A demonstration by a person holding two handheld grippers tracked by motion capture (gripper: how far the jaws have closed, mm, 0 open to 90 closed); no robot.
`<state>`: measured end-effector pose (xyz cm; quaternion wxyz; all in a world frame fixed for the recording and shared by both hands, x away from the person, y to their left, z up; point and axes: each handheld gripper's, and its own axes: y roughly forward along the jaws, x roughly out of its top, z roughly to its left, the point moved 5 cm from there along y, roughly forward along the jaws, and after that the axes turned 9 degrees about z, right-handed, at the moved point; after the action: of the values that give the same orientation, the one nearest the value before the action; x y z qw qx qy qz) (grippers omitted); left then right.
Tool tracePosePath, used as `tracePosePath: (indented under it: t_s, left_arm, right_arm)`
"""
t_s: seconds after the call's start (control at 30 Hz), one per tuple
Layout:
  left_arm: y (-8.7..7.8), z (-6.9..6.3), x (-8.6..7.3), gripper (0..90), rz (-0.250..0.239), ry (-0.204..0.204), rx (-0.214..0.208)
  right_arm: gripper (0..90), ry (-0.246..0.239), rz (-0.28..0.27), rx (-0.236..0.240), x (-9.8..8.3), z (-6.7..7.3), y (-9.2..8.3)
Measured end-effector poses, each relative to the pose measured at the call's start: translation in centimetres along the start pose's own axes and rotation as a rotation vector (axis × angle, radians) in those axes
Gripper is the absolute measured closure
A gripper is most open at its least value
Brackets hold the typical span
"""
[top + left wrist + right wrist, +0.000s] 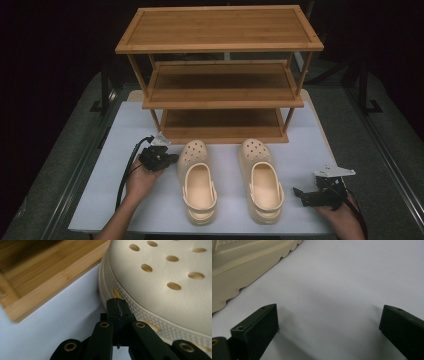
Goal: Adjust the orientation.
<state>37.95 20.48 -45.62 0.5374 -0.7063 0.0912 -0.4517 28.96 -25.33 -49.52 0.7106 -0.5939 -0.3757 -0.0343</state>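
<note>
Pressing its jaws together, the left claw (170, 158) touches the toe edge of the left clog (197, 181) near the rack (220, 135), while the spread right claw (300, 195) rests on the free tabletop (300, 150) beside the right clog (262, 180).

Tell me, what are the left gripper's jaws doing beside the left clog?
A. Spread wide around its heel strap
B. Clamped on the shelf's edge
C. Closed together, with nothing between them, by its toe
C: the left gripper has its jaws pressed together, empty, beside the left clog's dotted toe rim.
</note>
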Motion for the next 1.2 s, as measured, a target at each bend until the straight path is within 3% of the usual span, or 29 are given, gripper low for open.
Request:
tracePosePath:
  t_s: [0.47, 0.87, 1.0, 1.13, 1.2]
  left_arm:
    - [2.5, -2.7, 3.7, 90.0, 0.008, 0.075, -0.040]
    - [3.6, -4.3, 5.4, 90.0, -0.002, 0.106, -0.064]
    - [3.3, -4.2, 5.2, 90.0, -0.013, 0.092, -0.091]
    - [1.8, -4.2, 4.9, 90.0, -0.032, 0.080, -0.117]
    - [0.7, -4.2, 4.5, 83.4, -0.043, 0.062, -0.139]
  right_arm:
    - [1.7, 0.000, 0.000, 0.000, 0.0, 0.0, 0.0]
    - [1.7, 0.000, 0.000, 0.000, 0.0, 0.0, 0.0]
    - [1.7, 0.000, -0.001, 0.000, 0.0, 0.0, 0.0]
    - [1.7, 0.000, -0.001, 0.000, 0.0, 0.0, 0.0]
    - [1.7, 0.000, -0.001, 0.000, 0.0, 0.0, 0.0]
